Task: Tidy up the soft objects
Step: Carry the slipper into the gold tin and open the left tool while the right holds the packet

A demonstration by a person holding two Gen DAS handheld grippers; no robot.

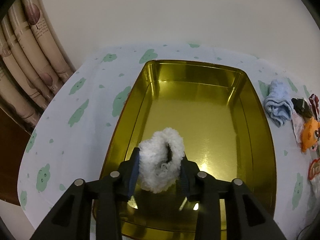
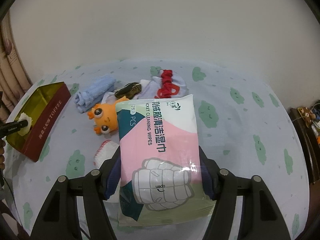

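Observation:
My left gripper (image 1: 160, 170) is shut on a white fluffy cloth (image 1: 160, 166) and holds it inside the gold-lined tin box (image 1: 200, 76), near its front left. The box shows red outside in the right wrist view (image 2: 50, 120), with the cloth (image 2: 25, 126) in it. My right gripper (image 2: 160, 172) is shut on a pack of cleaning wipes (image 2: 158, 140) above the table. Behind it lie an orange plush toy (image 2: 104, 120), a blue towel (image 2: 94, 94), a white-and-red cloth (image 2: 170, 88) and a dark item (image 2: 130, 90).
The round table has a pale cloth with green prints (image 2: 240, 130). A white cloth with red trim (image 2: 106, 152) lies under the wipes pack. Curtains (image 1: 30, 60) hang at the left. A dark shelf (image 2: 308, 130) stands at the far right.

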